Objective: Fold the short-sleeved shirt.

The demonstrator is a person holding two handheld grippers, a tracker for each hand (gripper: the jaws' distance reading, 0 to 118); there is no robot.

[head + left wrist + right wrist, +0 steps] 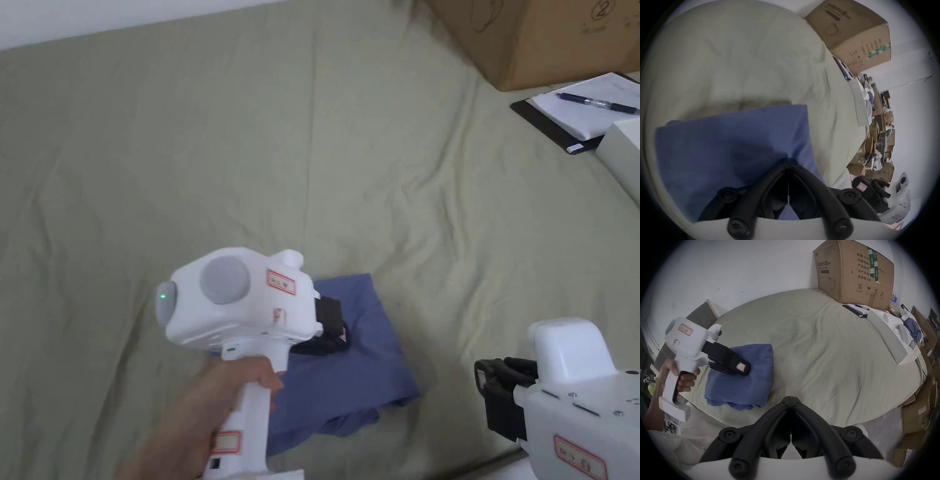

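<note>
Over the folded blue shirt (369, 369) on the green sheet (250, 156), the left gripper (788, 158) sits, jaws together on nothing. The right gripper (791, 397), also pressed closed and empty, is well apart.

Folded shirt (362, 369) lies on the bed sheet (250, 156), near edge, a bit left of centre. Left gripper (334, 334) sits over the shirt's left part, tips down by the cloth; contact unclear. Hand (206, 412) under it at the near-left. Right gripper (490, 390) near-right, off the shirt, apart from it. Cardboard box (537, 37) on the far-right of the bed. Clipboard (562, 128) with papers just nearer than the box, pen (597, 103) on top. Another box (622, 153) right of the clipboard, at the right edge.
</note>
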